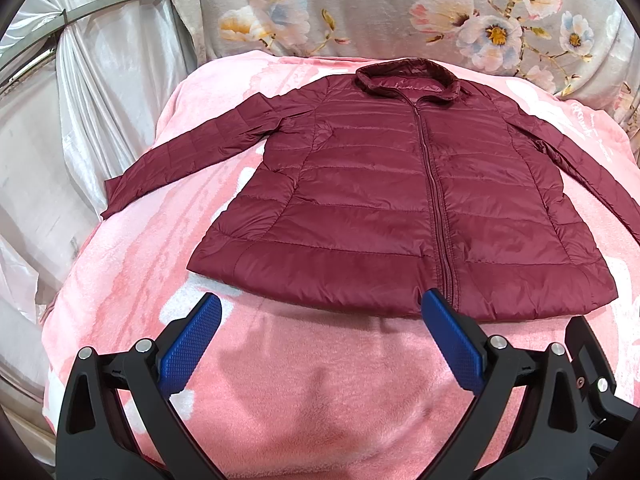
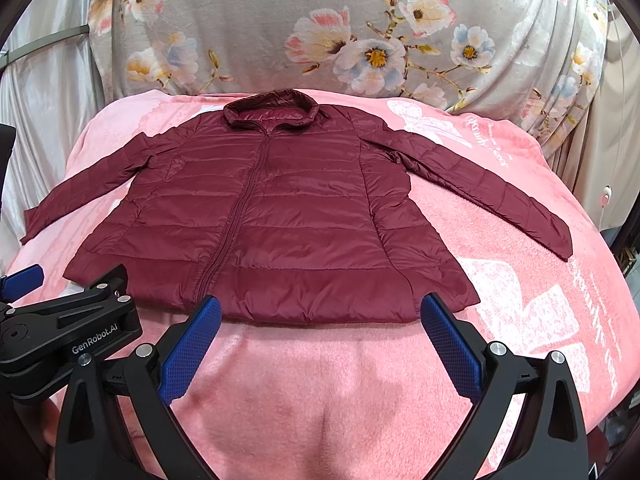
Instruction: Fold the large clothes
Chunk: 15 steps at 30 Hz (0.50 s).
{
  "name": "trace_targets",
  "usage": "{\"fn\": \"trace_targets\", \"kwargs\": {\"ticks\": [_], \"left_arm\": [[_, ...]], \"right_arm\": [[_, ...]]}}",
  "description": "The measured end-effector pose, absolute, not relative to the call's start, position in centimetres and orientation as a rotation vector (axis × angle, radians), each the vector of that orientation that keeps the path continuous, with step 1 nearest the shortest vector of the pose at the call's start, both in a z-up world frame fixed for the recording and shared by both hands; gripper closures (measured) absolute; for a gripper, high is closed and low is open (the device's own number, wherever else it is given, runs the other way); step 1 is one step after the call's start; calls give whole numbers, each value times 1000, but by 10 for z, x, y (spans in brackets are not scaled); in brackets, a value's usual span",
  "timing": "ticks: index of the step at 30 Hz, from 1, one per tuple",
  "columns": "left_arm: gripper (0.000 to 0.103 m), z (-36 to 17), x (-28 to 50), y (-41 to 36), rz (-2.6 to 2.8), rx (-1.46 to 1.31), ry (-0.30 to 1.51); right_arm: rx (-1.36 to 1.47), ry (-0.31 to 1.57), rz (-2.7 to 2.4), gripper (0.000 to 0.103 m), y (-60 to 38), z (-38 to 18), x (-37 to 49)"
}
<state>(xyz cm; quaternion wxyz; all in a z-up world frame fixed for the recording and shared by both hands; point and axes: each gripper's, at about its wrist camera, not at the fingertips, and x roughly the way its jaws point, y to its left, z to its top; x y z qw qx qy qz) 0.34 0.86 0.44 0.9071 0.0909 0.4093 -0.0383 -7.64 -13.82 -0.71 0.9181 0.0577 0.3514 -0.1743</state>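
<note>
A dark red quilted jacket lies flat and zipped, front up, on a pink blanket, collar far, both sleeves spread out to the sides. It also shows in the right wrist view. My left gripper is open and empty, hovering just short of the jacket's hem, left of the zipper. My right gripper is open and empty above the hem's right half. The left gripper's body shows at the left edge of the right wrist view.
The pink blanket covers a bed. A grey floral cloth hangs behind the collar. White shiny drapes stand at the left. The blanket drops off at its left and right edges.
</note>
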Motion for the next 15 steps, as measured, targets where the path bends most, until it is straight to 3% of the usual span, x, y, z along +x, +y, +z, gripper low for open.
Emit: {"fn": "trace_targets", "kwargs": {"ticks": [15], "left_arm": [[6, 4, 3, 10, -79, 188, 846]], "right_arm": [[119, 723, -358, 5, -139, -7, -76]]}}
